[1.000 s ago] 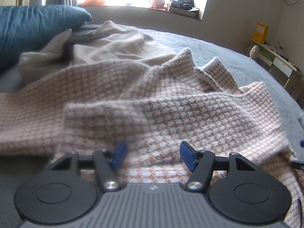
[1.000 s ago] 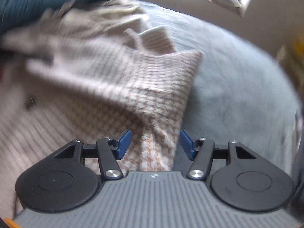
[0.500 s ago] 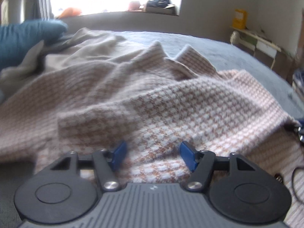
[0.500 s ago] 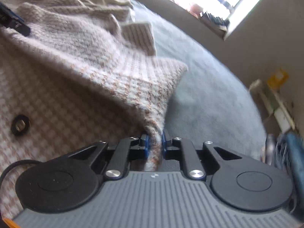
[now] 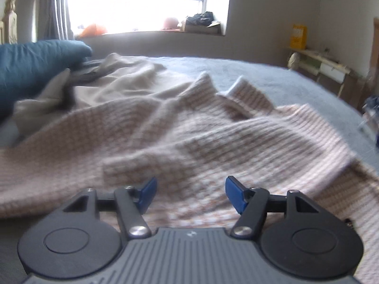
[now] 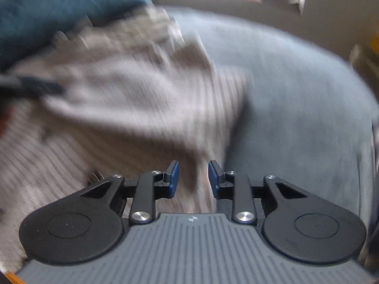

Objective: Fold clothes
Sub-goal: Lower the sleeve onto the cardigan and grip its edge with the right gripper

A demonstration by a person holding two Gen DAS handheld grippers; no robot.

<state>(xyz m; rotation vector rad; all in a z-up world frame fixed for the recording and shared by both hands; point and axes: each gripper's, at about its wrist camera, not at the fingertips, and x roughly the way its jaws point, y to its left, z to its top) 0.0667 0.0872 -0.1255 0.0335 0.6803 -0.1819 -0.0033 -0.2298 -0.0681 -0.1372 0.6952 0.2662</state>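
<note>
Bed: the grey-blue bedspread [image 5: 272, 75] fills the scene from near to far and gives you one wide soft surface to fold on; its right half is bare in the right wrist view.
Pillow: a teal pillow [image 5: 30, 66] sits at the far left, just beside the heap of cloth.
Beige garment: a plain cream piece [image 5: 123, 82] lies crumpled at the far left, its near edge under or against the checked one; I cannot tell which.
Checked garment: the pink-and-white houndstooth garment [image 5: 189, 137] is the task's thing. It sprawls across the near and middle bed, rumpled, with two collar-like points standing up at the far side and a thick woolly flap doubled over toward the left. Judging by the ridges, it is far from flat and no clean fold is set.
Right edge: its right hem hangs toward you in the right wrist view, likely because your right tong has it lifted.
Left gripper [image 5: 190, 193]: your jaws stand wide apart over the near cloth, pinching nothing.
Right gripper [image 6: 193, 177]: your jaws are opening, with the hem strip between them; the blur hides whether the pads press it.
</note>
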